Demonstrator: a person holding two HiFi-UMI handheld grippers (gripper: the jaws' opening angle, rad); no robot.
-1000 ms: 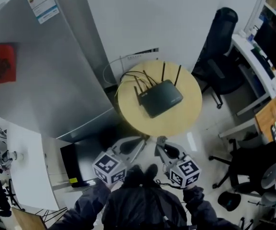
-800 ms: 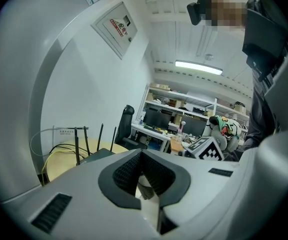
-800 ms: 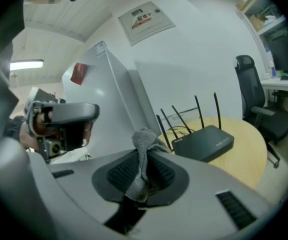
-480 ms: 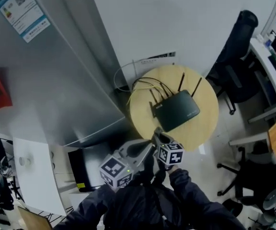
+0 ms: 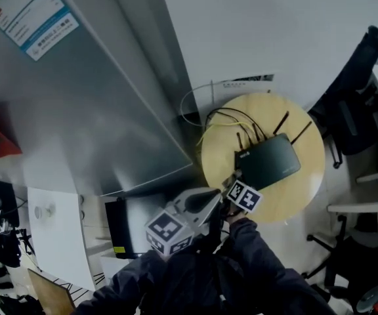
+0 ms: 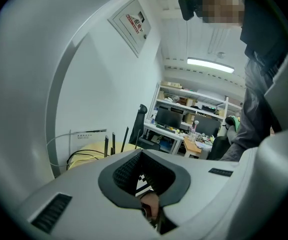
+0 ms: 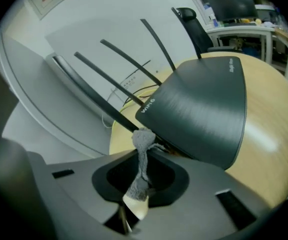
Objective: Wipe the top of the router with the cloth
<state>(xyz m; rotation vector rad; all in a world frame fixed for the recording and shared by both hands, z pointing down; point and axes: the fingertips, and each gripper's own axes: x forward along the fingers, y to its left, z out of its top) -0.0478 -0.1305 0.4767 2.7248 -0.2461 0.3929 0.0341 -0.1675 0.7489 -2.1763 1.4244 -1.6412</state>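
Note:
A black router (image 5: 269, 161) with several upright antennas lies on a round yellow table (image 5: 307, 189). In the right gripper view the router (image 7: 204, 104) fills the middle. My right gripper (image 7: 136, 206) is shut on a thin grey cloth (image 7: 143, 154), whose bunched tip sits at the router's near left corner. In the head view the right gripper (image 5: 233, 181) is at the table's near left edge beside the router. My left gripper (image 5: 214, 199) hangs lower, off the table, just left of the right one. In its own view the left gripper (image 6: 151, 215) is shut with nothing in it.
A tall grey cabinet (image 5: 77, 110) stands close on the left of the table. Yellow and black cables (image 5: 223, 120) trail off the router's back toward the white wall. A black office chair (image 5: 356, 104) is at the right, and desks with monitors (image 6: 180, 120) lie beyond.
My right gripper has moved forward from in front of my body to the router's near left corner with the cloth. The left gripper stayed low. The head view has shifted.

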